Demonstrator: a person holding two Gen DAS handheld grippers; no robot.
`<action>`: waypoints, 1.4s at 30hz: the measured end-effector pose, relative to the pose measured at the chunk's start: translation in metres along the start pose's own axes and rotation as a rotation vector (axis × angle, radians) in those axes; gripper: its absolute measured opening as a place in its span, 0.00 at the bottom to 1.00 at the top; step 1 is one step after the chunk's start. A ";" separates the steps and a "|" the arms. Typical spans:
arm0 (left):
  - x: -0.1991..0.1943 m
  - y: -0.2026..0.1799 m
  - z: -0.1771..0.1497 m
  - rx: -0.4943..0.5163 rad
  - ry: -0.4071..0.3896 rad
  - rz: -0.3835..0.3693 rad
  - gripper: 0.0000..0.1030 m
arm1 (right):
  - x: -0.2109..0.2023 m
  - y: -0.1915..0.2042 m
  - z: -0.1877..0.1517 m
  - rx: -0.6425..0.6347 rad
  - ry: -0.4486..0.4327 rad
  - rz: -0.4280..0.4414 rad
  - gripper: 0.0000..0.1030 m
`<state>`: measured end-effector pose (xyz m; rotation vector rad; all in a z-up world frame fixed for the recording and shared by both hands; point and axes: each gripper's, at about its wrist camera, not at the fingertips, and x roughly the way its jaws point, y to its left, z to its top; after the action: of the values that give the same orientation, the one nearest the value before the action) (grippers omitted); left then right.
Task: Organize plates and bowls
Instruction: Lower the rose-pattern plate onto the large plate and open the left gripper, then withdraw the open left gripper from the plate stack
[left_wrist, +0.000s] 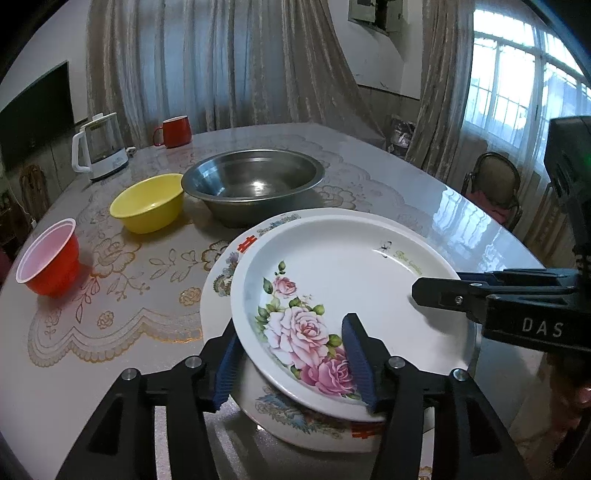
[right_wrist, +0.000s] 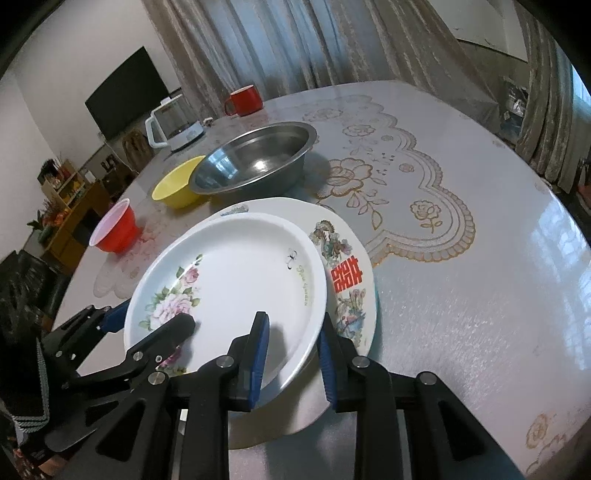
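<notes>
A white plate with pink roses (left_wrist: 351, 273) (right_wrist: 236, 266) lies off-centre on a bigger plate with a red emblem (left_wrist: 221, 280) (right_wrist: 347, 280) at the table's near edge. My left gripper (left_wrist: 291, 363) straddles the rose plate's near rim, open, with a wide gap between its blue pads (left_wrist: 356, 358). My right gripper (right_wrist: 293, 360) holds the opposite rim, one pad inside the plate and one outside, shut on it. Behind the plates stand a steel basin (left_wrist: 255, 177), a yellow bowl (left_wrist: 147, 203) and a small red bowl (left_wrist: 50, 258).
A white kettle (left_wrist: 99, 147) and a red mug (left_wrist: 175, 131) stand at the far side of the round table (right_wrist: 461, 314). Curtains and a chair (left_wrist: 491, 184) lie beyond it, and a dark screen hangs on the left wall.
</notes>
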<state>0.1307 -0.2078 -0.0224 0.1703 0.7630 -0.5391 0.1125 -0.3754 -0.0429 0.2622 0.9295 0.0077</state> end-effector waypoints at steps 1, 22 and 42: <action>0.000 0.000 0.001 0.002 0.006 0.000 0.55 | 0.001 0.002 0.002 -0.017 0.008 -0.011 0.26; -0.011 0.004 0.005 0.032 0.075 0.018 0.65 | 0.002 0.012 0.006 -0.143 0.007 -0.126 0.23; -0.025 0.021 -0.009 -0.054 -0.013 0.049 0.78 | -0.021 0.004 0.001 -0.015 -0.103 -0.005 0.24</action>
<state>0.1212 -0.1771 -0.0127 0.1350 0.7583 -0.4727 0.1009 -0.3744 -0.0249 0.2443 0.8275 -0.0038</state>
